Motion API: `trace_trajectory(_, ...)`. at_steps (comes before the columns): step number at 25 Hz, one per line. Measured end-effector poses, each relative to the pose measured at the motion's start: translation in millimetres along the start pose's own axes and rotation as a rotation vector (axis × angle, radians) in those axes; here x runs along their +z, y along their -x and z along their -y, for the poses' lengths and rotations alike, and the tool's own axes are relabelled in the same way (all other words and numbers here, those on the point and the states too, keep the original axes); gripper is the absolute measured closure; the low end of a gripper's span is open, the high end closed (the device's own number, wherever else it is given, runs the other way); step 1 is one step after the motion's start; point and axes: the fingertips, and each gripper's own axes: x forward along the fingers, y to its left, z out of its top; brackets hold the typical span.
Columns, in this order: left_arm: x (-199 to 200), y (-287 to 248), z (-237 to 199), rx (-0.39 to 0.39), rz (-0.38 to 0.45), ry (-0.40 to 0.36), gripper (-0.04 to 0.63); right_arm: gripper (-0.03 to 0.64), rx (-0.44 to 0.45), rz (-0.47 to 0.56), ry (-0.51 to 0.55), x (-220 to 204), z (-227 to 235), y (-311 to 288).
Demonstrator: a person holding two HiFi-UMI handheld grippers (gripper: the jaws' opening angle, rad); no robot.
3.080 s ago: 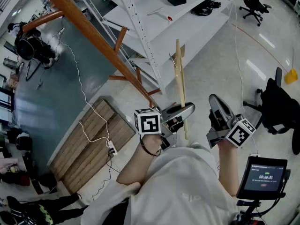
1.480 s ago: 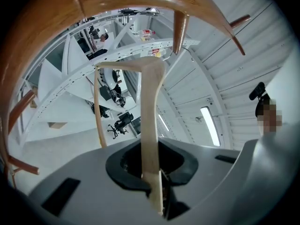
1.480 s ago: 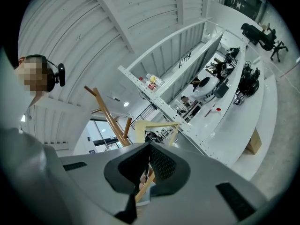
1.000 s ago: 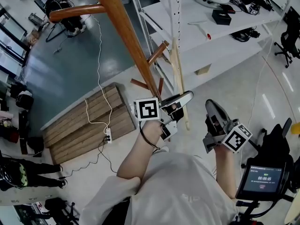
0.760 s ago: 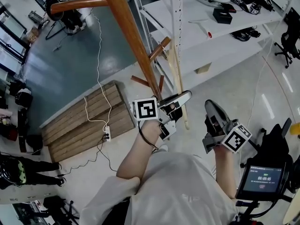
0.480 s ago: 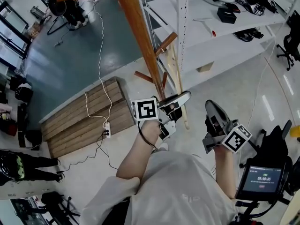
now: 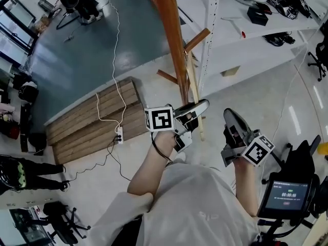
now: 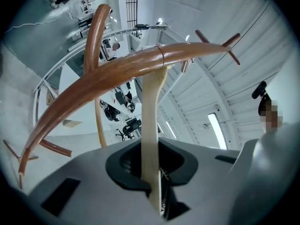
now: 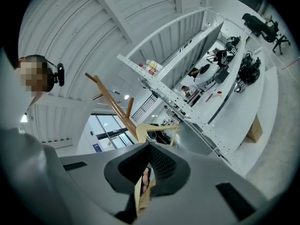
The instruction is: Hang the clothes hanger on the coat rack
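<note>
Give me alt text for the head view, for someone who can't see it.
Seen from above, a person's left tool grips a pale wooden hanger close beside the brown pole of a coat rack. The right tool is held alongside, and white shelving stands behind.

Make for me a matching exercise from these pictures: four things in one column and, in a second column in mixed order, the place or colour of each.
Column A
1. clothes hanger
2. coat rack
3. wooden pallet
4. shelf unit

Column B
a. white metal, with black items on its shelves
b. lying flat on the floor, a white cable running across it
c. pale wood, clamped in the left gripper
d. reddish-brown wood, with pegs sticking out

Pairs: 1-c, 2-d, 3-b, 4-a
</note>
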Motion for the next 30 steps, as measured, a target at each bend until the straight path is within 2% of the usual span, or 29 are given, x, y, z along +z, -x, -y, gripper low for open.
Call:
trace_trajectory(4, 1, 13, -2, 0.022, 0.026, -0.013, 0.542, 0.609, 0.015, -0.013, -0.004, -10, -10, -4)
trace_trajectory(12, -2, 22, 1, 0.018, 0.05, -0.005, 0.537, 0.609, 0.034, -0.029, -0.011, -17, -13, -6)
trace_trajectory(16, -2, 23, 3, 0.014, 0.06, 0.012, 0.499, 0.609, 0.039, -0.029, -0.007, -16, -15, -6)
trace_trajectory(20, -1, 24, 4, 0.022, 0.07, -0.005, 0.431, 0.609, 0.041, -0.027, -0.011, -17, -15, -6)
trace_trajectory(27, 10, 37, -8, 0.085, 0.155, -0.003, 0.419, 0.609, 0.045, -0.024, -0.009, -16, -14, -5)
trace_trajectory(30, 12, 49, -14, 0.101, 0.185, 0.03, 0.419, 0.609, 0.05, -0.032, -0.01, -18, -16, -6)
